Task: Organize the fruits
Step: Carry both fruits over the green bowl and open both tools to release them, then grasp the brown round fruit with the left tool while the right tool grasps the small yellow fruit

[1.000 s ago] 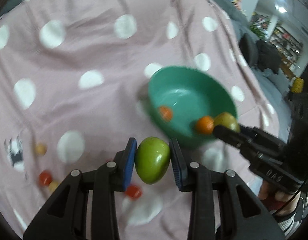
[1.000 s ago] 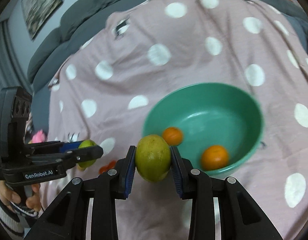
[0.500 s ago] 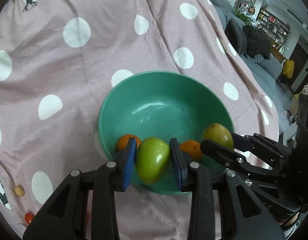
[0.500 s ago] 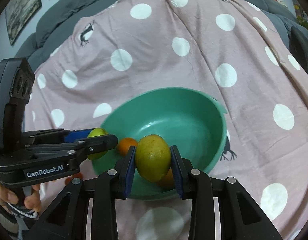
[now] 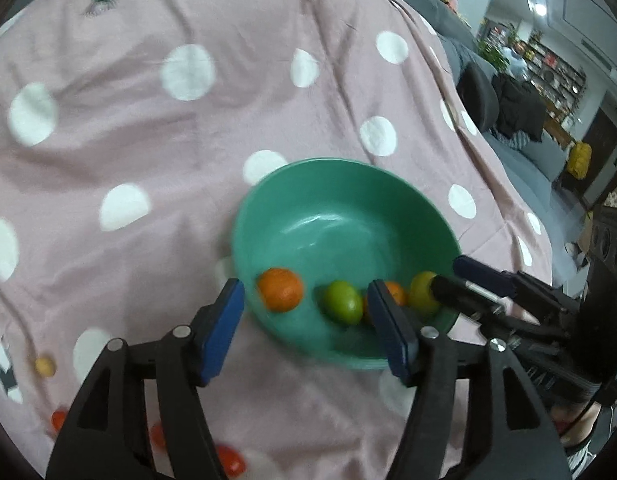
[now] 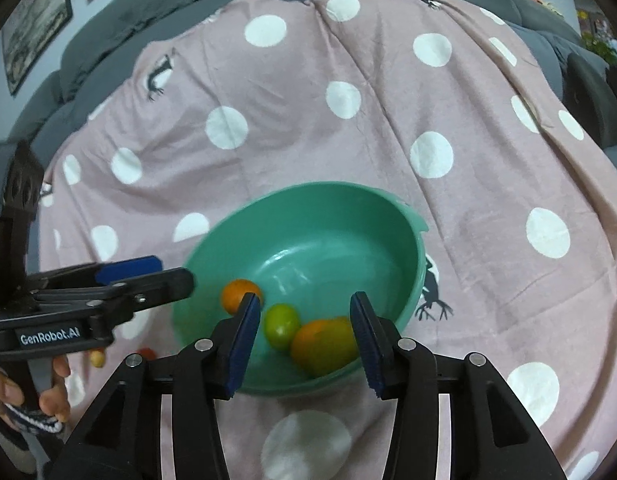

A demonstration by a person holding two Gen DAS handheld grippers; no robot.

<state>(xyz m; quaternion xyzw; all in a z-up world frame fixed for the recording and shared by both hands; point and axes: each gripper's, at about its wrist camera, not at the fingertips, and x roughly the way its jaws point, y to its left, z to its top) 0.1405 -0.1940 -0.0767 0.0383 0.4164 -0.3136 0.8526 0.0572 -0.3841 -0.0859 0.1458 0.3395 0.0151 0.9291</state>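
Both fruits dropped into bowl [image 5: 292, 184]; jaws opening.

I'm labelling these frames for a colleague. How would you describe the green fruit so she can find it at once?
Start at the teal bowl on the pink polka-dot blanket. Inside, near its closest wall, lies the green fruit, between two oranges. It is the only plainly green piece; a yellowish fruit lies further along.
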